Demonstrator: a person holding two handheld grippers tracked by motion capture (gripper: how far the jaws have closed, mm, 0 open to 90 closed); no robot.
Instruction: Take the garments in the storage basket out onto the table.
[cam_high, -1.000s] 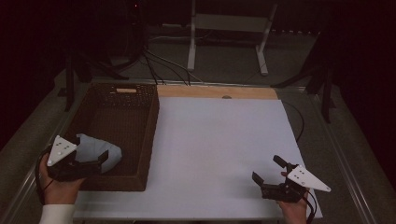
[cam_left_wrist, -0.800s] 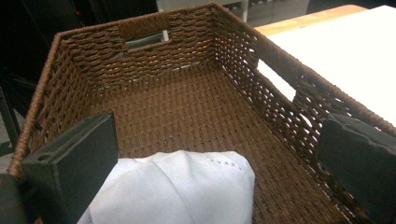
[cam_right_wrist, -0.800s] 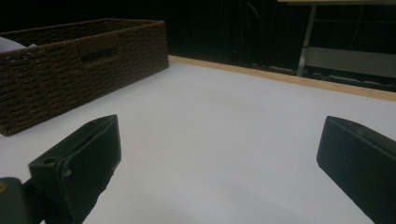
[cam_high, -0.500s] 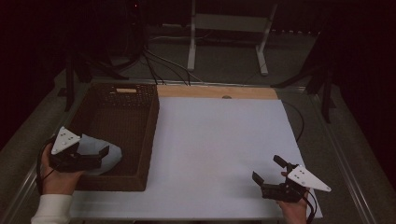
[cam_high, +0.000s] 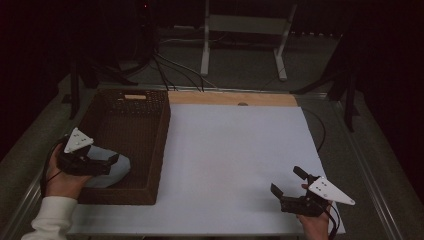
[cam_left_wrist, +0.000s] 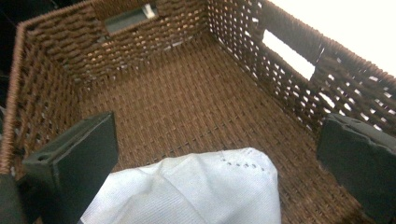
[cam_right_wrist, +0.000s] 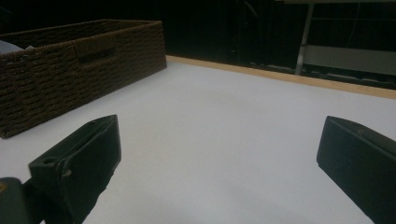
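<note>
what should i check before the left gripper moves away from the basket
1. Cloth released: the left gripper has its fingers wide apart, with the white cloth lying loose between them. Ok.
2. Cloth inside the basket: it rests on the woven floor at the near corner. Ok.
3. Cloth snagged on a finger: its left edge lies close to the left finger; contact unclear. Cannot tell.
4. Exit path: the left gripper hangs above the basket's near left rim, open space above. Ok.
5. Right gripper: open, low over the white table, well away from the basket. Ok.
</note>
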